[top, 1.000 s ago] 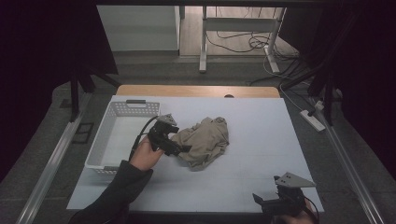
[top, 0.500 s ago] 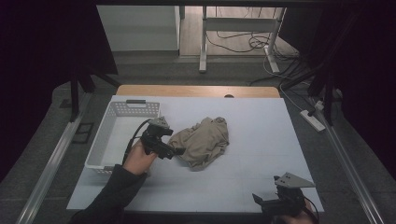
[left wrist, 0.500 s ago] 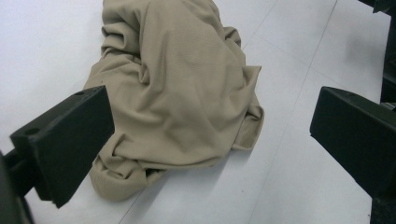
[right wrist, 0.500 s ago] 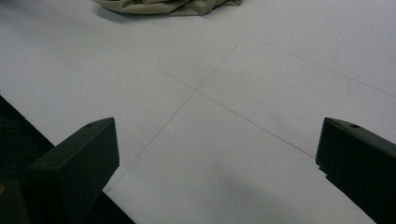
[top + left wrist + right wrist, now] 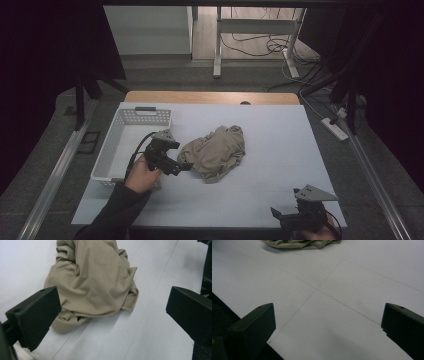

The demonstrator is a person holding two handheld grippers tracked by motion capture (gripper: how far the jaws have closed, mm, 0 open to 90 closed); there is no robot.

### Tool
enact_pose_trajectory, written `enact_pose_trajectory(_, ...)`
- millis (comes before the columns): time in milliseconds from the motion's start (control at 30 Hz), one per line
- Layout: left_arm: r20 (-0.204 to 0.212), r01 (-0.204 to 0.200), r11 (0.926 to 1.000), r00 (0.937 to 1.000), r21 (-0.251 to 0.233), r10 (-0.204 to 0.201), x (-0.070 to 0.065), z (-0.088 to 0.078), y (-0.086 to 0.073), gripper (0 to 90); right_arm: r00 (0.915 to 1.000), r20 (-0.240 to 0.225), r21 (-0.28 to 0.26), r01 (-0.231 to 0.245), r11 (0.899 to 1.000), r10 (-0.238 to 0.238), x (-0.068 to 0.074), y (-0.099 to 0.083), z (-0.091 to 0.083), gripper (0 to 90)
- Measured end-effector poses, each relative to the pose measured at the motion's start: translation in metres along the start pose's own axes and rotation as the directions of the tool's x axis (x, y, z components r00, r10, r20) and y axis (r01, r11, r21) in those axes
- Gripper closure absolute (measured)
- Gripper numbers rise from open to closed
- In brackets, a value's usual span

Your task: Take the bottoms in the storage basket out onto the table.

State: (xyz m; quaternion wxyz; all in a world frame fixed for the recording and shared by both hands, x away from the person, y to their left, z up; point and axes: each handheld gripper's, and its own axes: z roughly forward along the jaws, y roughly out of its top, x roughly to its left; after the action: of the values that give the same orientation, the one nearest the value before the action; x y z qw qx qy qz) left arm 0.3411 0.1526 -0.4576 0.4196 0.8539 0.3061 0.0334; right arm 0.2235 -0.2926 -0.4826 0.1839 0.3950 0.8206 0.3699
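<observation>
The beige cloth (image 5: 216, 154) is lying crumpled near the middle of the white table (image 5: 280, 150), just right of the white basket (image 5: 127, 140). You are holding your left gripper (image 5: 186, 166) just beside the cloth's left edge, its jaws spread wide and gripping nothing. You are keeping your right gripper (image 5: 278, 214) well apart from the cloth at the table's near right edge, its jaws also wide open and empty.

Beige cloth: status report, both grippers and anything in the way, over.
Left gripper open, jaws just short of the beige cloth. Right gripper open, at the table's near edge. Cloth crumpled mid-table, white basket beside it. Path clear.
</observation>
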Motion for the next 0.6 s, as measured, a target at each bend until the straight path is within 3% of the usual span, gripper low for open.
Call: enact_pose_trajectory(600, -0.012, 0.026, 0.9988, 0.9996, -0.041, -0.026, -0.004, -0.017, -0.014, 0.0, 1.0, -0.003, 0.003, 0.009, 1.0, -0.009, 0.001, 0.0, 0.001, 0.0)
